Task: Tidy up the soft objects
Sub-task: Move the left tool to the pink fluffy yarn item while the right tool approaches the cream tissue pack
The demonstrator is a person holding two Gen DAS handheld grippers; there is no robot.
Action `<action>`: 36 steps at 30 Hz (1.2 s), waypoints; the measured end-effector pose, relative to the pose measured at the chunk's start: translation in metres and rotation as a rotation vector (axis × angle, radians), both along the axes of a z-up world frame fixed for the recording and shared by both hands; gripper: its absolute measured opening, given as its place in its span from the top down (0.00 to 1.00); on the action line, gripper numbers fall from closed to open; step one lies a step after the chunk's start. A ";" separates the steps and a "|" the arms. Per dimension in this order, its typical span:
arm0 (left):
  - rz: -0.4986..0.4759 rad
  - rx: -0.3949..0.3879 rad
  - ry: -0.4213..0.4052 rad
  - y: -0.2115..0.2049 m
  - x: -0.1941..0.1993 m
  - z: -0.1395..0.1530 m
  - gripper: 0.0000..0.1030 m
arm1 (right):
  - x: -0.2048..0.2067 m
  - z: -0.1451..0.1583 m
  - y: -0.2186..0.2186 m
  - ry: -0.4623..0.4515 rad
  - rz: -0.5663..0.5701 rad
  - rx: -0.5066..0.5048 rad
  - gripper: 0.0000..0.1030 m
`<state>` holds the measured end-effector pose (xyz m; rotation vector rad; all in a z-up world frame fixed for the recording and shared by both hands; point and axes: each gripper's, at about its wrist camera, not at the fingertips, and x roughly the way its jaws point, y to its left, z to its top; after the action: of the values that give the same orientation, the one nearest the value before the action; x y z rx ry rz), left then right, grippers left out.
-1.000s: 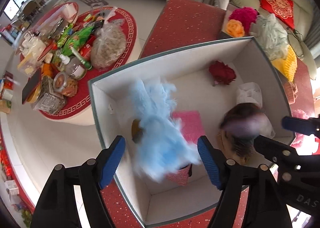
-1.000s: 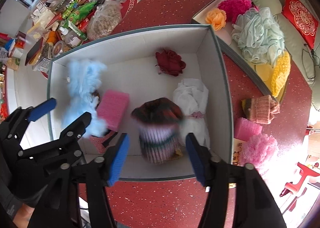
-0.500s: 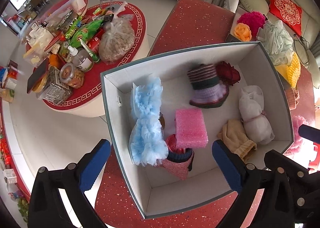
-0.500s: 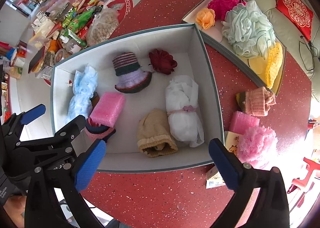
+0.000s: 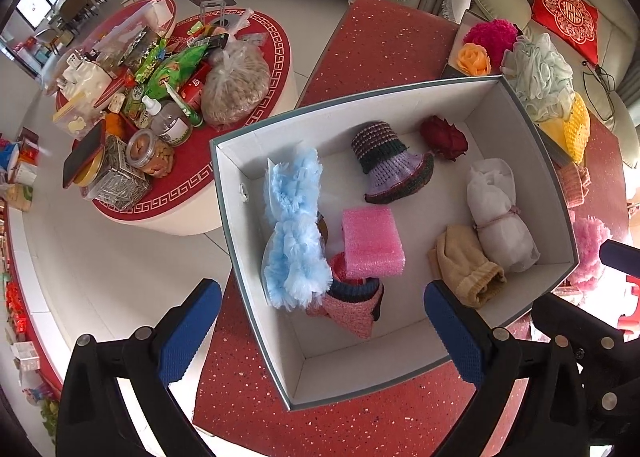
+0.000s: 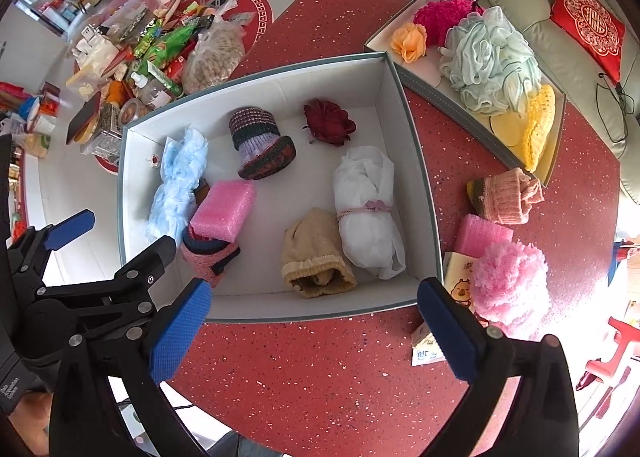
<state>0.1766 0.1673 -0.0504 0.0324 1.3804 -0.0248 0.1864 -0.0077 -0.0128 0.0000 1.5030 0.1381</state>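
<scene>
A white box [image 5: 256, 253] [image 6: 416, 161] on the red table holds a blue fluffy piece [image 5: 294, 229] [image 6: 178, 185], a striped knit hat [image 5: 390, 167] [image 6: 260, 141], a pink sponge [image 5: 372, 243] [image 6: 224, 211], a dark red flower [image 5: 444, 137] [image 6: 330, 127], a white bundle [image 5: 498, 217] [image 6: 368, 205] and a tan knit piece [image 5: 464, 267] [image 6: 316, 257]. My left gripper [image 5: 320, 331] is open and empty above the box's near edge. My right gripper [image 6: 316, 331] is open and empty near the box front.
Right of the box lie a pink pom-pom [image 6: 508, 283], a pink sponge [image 6: 482, 235], a pink knit piece [image 6: 504, 195] and a tray [image 6: 424, 75] with a mint puff, yellow knit and flowers. A round table [image 5: 168, 85] with snacks stands left.
The blue fluffy piece and the striped hat dropped out of the grippers into the box. Both grippers opened wider and pulled up and back from the box.
</scene>
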 end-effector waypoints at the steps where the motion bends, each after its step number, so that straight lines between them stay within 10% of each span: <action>1: -0.002 0.002 -0.001 0.000 -0.001 0.001 0.01 | -0.001 0.001 -0.001 -0.001 -0.001 0.002 0.00; 22: -0.070 0.038 0.008 -0.027 -0.022 0.013 0.01 | -0.022 0.018 -0.027 -0.041 -0.033 0.033 0.00; 36: -0.240 0.009 0.041 -0.110 -0.059 0.009 0.01 | -0.071 -0.012 -0.138 0.015 -0.238 0.016 0.00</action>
<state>0.1174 0.0574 -0.0414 0.2064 1.4115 -0.2206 0.1159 -0.1462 -0.0250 0.1927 1.5049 -0.0417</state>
